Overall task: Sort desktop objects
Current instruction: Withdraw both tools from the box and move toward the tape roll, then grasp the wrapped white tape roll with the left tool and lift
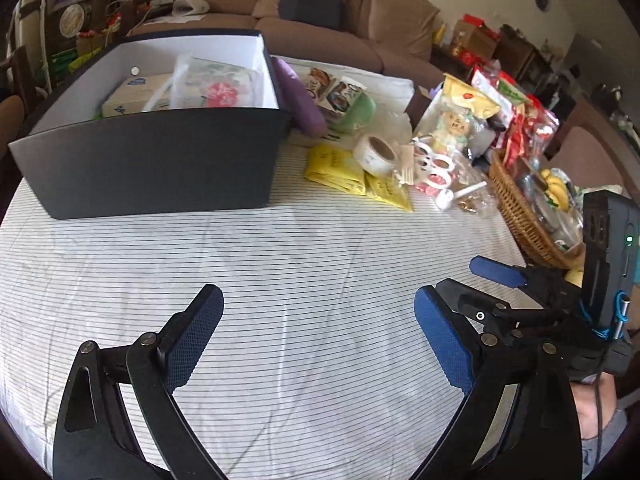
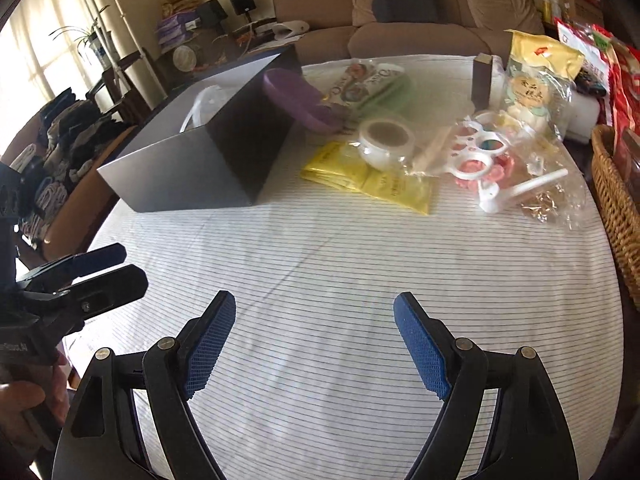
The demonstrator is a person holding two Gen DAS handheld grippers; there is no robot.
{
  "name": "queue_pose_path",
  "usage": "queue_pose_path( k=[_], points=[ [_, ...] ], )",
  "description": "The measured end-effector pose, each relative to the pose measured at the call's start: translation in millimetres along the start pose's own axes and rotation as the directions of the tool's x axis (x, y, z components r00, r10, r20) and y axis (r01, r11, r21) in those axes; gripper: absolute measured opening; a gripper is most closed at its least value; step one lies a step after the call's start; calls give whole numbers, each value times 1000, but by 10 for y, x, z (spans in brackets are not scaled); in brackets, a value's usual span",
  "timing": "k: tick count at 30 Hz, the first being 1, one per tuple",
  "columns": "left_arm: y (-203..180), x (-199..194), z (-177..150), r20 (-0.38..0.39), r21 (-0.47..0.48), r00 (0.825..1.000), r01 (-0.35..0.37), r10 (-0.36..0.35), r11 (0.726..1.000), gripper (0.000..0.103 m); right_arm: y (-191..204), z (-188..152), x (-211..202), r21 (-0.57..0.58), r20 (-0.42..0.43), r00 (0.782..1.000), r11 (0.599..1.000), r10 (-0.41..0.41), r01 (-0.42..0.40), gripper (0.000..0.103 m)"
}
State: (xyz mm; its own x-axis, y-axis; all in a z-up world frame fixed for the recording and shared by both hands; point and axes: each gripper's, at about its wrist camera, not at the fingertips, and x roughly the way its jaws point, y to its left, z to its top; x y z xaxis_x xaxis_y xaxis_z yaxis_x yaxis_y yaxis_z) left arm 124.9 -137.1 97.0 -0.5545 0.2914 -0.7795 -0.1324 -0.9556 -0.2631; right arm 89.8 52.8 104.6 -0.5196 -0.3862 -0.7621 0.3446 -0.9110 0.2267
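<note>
A dark open box [image 1: 160, 160] stands at the far left of the striped table and holds a tissue pack and bagged items; it also shows in the right wrist view [image 2: 200, 168]. Right of it lie a purple case [image 1: 298, 96], a white tape roll [image 1: 376, 154], yellow packets [image 1: 352, 172] and a bagged white ring toy [image 1: 434, 168]. The right wrist view shows the tape roll [image 2: 386, 140], the yellow packets [image 2: 368, 178] and the ring toy [image 2: 476, 156]. My left gripper [image 1: 320, 336] is open and empty above bare cloth. My right gripper [image 2: 316, 340] is open and empty, close beside it.
A wicker basket [image 1: 520, 216] with bananas and jars stands at the table's right edge. Snack bags [image 1: 500, 108] pile up behind it. A brown sofa [image 1: 320, 20] stands beyond the table. A chair with dark clothes [image 2: 60, 152] stands at the left.
</note>
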Motion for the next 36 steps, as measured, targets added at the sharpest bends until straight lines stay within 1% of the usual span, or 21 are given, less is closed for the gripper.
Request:
queue_pose_path(
  k=[3,6,11,14,16,21,25,30,32,36],
  points=[
    [-208,198,62,-5,46,1000,-4,4,999,96,-251,16,-24,12,16,999,1000,-28,28,84],
    [-366,370,165,-2,83,1000,-2,2,997,96,-528,65,-64,68,46,998,997,-31,28,84],
    [-446,648,402,13,104,1000,8,-10,995,96,-922,233,-55,150,85,995,988,-43,30,84],
    [-508,870,582,6,115,1000,19,-20,993,96,-1025,380,-12,139,98,993,989,-67,53,84],
    [-587,1010,694,12,139,1000,19,-21,990,96,-1079,469,21,149,99,993,987,-67,52,84],
    [-698,1332,947,17,152,999,27,-30,988,96,-1217,563,16,229,127,992,973,-28,-2,84],
    [-754,1612,1099,15,182,1000,-7,5,983,96,-1251,586,67,256,108,994,966,-2,-26,84],
    [-700,1898,1179,-11,161,999,-36,38,986,96,-1302,581,50,276,107,994,961,-5,-25,84],
    [-698,1968,1191,-10,166,998,-58,61,984,96,-1342,562,44,288,101,995,957,-3,-26,84],
    [-766,2068,1259,-22,183,997,-74,80,980,96,-1414,522,39,305,87,996,952,-9,-18,84]
  ],
)
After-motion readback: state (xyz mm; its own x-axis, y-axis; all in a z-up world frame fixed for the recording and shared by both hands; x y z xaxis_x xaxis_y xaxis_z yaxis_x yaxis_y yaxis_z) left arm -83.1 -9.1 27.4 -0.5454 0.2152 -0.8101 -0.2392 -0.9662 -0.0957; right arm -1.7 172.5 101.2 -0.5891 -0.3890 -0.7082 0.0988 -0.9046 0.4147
